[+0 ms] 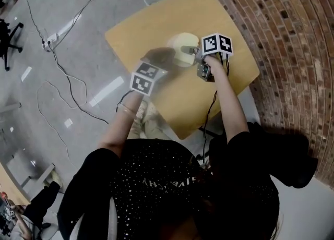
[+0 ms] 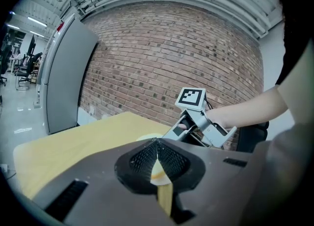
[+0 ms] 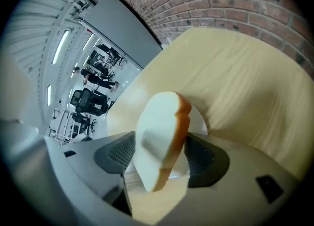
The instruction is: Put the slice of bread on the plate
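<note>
My right hand-held gripper (image 3: 160, 155) points steeply down over the plate (image 3: 200, 122). Its jaws stand wide apart, so it is released rather than clenched. The slice of bread (image 3: 158, 134) stands on edge between them, leaning, white face toward one pad and brown crust toward the other. As far as I can tell neither pad presses on it. The plate lies right under and behind the slice, on the yellow worktop (image 3: 245, 87), so the bread is over its target but, I judge, not yet lying flat there.

To finish this well, I think the slice should tip onto its broad face inside the rim, not hang over the edge. I would hold the jaws at this width and stay low, so the slice has little way to fall. Then I would draw the hand-held gripper back and up along its own line, so that no pad catches the crust and drags the bread off. A soft slice may cling to a pad, so a slow withdrawal seems wise.

My left hand-held gripper (image 2: 157, 157) is clenched on nothing, just beside the plate, where it could steady the plate if it slides.
</note>
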`<state>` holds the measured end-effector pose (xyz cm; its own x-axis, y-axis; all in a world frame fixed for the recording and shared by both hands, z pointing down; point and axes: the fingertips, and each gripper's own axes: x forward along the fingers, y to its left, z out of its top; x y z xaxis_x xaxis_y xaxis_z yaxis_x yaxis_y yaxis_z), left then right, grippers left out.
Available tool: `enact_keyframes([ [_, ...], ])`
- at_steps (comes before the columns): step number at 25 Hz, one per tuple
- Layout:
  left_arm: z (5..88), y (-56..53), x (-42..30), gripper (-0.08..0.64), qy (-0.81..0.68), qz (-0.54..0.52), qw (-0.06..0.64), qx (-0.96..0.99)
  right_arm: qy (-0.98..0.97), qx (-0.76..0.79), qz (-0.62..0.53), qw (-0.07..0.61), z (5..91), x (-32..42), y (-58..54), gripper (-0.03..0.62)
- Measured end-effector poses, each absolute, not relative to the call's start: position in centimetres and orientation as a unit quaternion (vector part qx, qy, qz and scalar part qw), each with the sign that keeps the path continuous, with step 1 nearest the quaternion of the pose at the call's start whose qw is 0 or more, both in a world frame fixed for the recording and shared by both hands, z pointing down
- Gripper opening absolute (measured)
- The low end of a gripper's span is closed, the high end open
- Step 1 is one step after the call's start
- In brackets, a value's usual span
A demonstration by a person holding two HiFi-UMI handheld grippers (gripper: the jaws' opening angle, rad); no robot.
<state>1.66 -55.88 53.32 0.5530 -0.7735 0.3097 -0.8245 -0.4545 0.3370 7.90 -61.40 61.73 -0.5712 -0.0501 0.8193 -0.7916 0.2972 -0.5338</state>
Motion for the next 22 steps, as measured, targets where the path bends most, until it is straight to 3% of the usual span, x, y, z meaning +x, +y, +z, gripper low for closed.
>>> enact_keyframes([
  [6,53.2,-55.6,2.1,0.011,-0.458,0.060,0.222,0.858,-0.730,0.348,0.487,0.330,60.3,11.1,-61.4,0.304],
  [11,52.7,-55.4,3.1,0.011,-0.448,0.068,0.216,0.865,-0.810,0.426,0.343,0.214,54.6,11.6,-61.5,0.302],
  [14,52.0,-55.3,3.9,0.011,-0.432,0.072,0.207,0.875,-0.845,0.440,0.246,0.180,52.1,10.5,-59.9,0.298],
  [15,51.9,-55.2,4.0,0.011,-0.430,0.074,0.204,0.876,-0.848,0.455,0.209,0.174,51.4,10.4,-59.4,0.256],
  [17,51.8,-55.1,4.0,0.011,-0.433,0.076,0.204,0.875,-0.845,0.489,0.142,0.161,50.0,10.6,-58.2,0.012],
  [22,52.0,-54.3,4.0,0.011,-0.437,0.080,0.206,0.872,-0.824,0.544,0.107,0.119,48.5,11.0,-54.3,0.012],
])
